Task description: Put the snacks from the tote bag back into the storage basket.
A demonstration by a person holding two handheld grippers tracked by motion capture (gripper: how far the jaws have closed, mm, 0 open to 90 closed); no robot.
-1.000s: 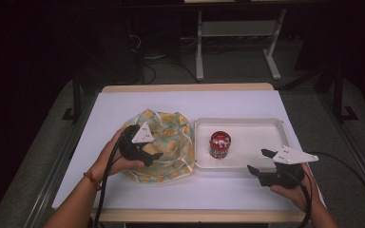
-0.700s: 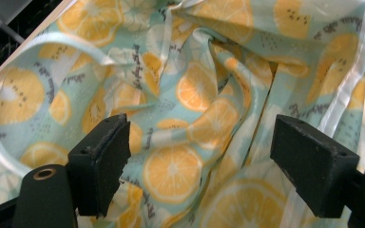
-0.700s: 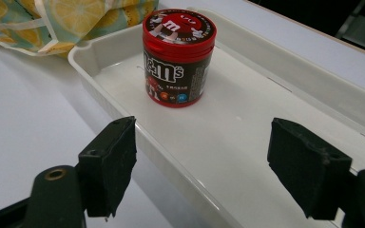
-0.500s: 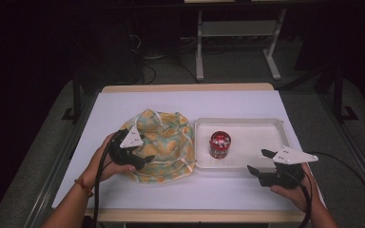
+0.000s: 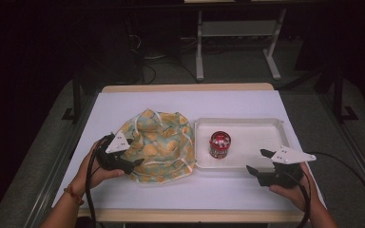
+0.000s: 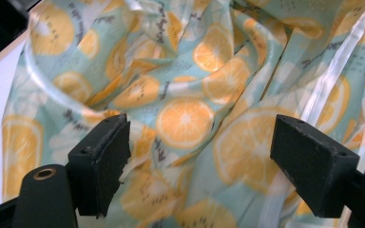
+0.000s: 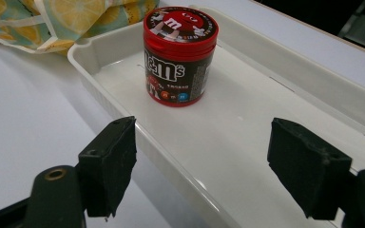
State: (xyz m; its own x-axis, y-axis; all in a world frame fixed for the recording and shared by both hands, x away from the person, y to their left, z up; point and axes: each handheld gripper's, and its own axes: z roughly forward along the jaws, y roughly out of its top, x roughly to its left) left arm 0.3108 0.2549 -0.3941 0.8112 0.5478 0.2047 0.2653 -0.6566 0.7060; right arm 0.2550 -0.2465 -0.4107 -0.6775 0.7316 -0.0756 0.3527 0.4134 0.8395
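High view: both my grippers wide, holding nothing.
Left gripper (image 5: 134, 154) sits at the near-left edge of the crumpled cloth (image 5: 164, 142); right gripper (image 5: 260, 162) hovers by the tray (image 5: 261, 128), candy jar (image 5: 219, 144) upright inside.

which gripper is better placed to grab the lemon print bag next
Left. The left gripper is open right over the lemon print bag; the right gripper faces the candy jar.

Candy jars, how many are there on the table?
1. The candy jar stands upright in the white tray, near its left end, beside the lemon-print bag. The crumpled bag could hide more.
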